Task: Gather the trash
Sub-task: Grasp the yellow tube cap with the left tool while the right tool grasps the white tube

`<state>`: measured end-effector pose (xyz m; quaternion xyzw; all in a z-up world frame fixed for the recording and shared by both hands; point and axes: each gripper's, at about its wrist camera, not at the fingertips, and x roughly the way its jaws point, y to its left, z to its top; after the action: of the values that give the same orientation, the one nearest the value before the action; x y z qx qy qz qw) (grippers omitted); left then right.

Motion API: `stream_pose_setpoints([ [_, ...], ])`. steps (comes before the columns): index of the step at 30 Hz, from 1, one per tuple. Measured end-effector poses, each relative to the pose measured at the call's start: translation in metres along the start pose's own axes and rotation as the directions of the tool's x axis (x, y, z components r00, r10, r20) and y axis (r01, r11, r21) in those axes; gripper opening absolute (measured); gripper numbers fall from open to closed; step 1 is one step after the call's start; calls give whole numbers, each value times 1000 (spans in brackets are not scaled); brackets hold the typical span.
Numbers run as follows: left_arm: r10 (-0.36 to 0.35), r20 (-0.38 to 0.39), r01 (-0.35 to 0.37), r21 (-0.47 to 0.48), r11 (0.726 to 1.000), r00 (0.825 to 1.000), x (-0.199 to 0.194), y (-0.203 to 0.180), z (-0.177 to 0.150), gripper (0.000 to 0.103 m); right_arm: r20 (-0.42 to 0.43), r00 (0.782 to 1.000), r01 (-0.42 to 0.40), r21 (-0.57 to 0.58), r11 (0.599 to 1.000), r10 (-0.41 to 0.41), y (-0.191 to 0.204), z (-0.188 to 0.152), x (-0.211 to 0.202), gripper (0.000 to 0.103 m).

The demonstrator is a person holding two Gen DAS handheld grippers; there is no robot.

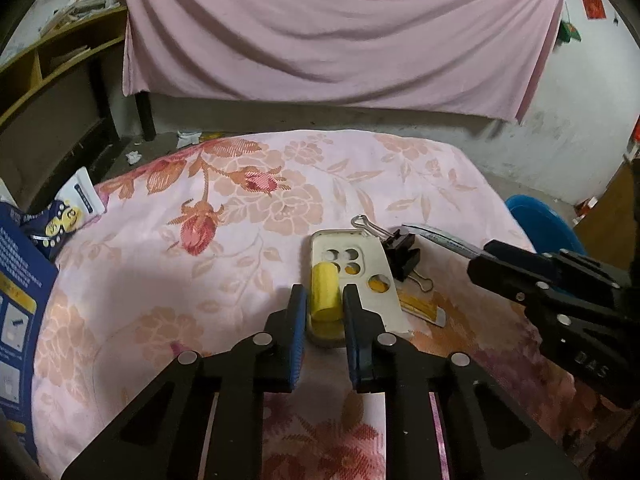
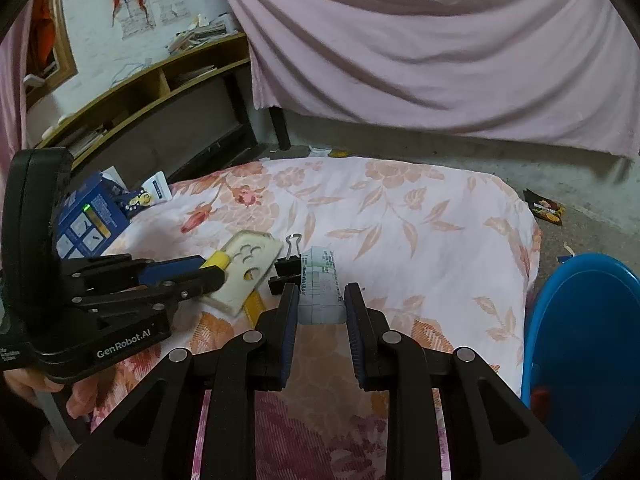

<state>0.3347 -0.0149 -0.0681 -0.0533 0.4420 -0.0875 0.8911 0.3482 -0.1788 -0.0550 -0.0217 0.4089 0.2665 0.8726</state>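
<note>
A yellow cylinder (image 1: 325,294) lies on a pale phone case (image 1: 366,280) on the floral cloth, and my left gripper (image 1: 325,300) is shut on it, one pad against each side. In the right wrist view the left gripper (image 2: 214,269) comes in from the left with the yellow cylinder (image 2: 218,259) at its tips, over the phone case (image 2: 252,268). My right gripper (image 2: 321,300) is shut on a flat grey-white printed carton (image 2: 320,280). Seen from the left wrist, the right gripper (image 1: 478,258) holds that carton (image 1: 436,236) just right of the binder clips.
Black binder clips (image 1: 404,256) and a yellow wrapper (image 1: 420,307) lie beside the case. A blue bin (image 2: 584,340) stands past the table's right edge. A blue box (image 2: 86,220) and a snack bag (image 1: 66,220) sit at the left. A hand (image 2: 78,398) holds the left gripper.
</note>
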Motion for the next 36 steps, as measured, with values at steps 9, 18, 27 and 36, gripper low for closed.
stream_pose_setpoints([
  [9, -118, -15, 118, 3, 993, 993, -20, 8, -12, 15, -67, 998, -14, -6, 1000, 14, -2, -5, 8, 21],
  [18, -87, -22, 88, 42, 995, 996, -17, -1, -12, 15, -112, 994, -18, -15, 1000, 16, 0, -5, 20, 29],
  [27, -43, -5, 43, 86, 995, 999, -14, -5, -11, 15, -114, 993, -5, 13, 1000, 6, -1, 4, 32, 37],
  [36, 22, 35, -27, 166, 986, 999, -17, -17, -15, 15, -115, 993, -5, 14, 1000, 7, -2, 4, 33, 37],
])
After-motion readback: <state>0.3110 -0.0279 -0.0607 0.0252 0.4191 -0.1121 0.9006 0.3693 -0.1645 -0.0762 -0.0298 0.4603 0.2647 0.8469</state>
